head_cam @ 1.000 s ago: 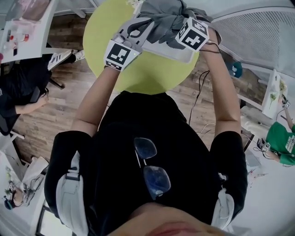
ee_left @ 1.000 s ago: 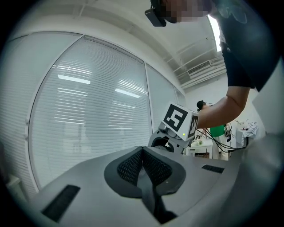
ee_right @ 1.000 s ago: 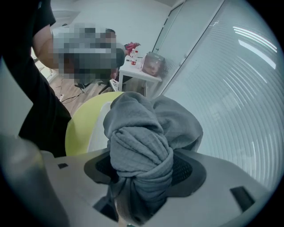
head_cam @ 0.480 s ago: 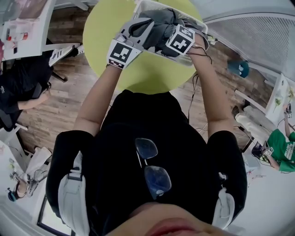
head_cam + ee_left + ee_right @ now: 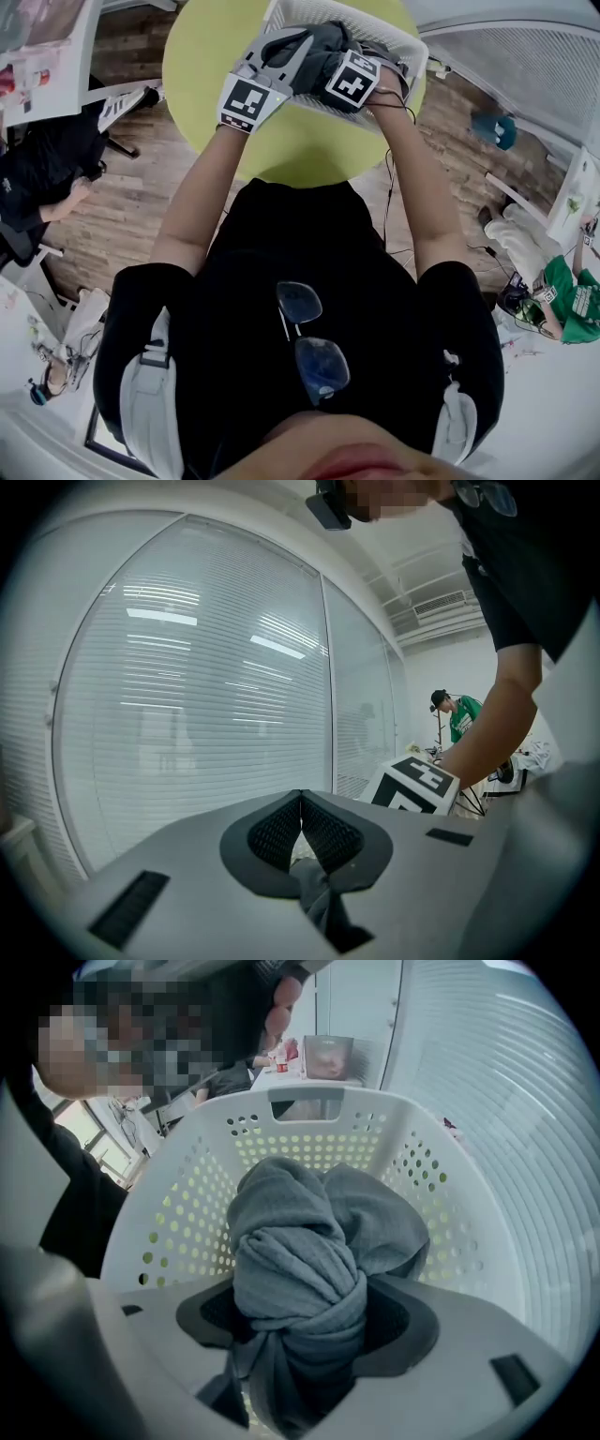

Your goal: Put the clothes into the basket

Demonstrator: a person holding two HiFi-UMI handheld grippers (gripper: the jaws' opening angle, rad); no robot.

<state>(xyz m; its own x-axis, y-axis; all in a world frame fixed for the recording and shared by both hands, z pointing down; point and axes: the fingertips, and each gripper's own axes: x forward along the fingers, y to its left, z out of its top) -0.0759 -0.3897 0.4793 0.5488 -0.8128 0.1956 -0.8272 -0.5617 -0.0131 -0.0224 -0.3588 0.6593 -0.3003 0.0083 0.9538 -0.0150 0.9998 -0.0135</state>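
light: bright, even | shadows: soft | edges: fisheye bend, dark vignette

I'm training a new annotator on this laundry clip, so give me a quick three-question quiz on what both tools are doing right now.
1. True or false: the left tool is open and empty.
2. The right tool holds the grey garment by: A) one thin edge; B) a thick bunched bundle; C) not at all.
3. Fill in: the grey garment hangs inside the white ____ on the yellow-green table.
Key: 1 false, it pinches a fold of the grey garment; 2 B; 3 laundry basket.
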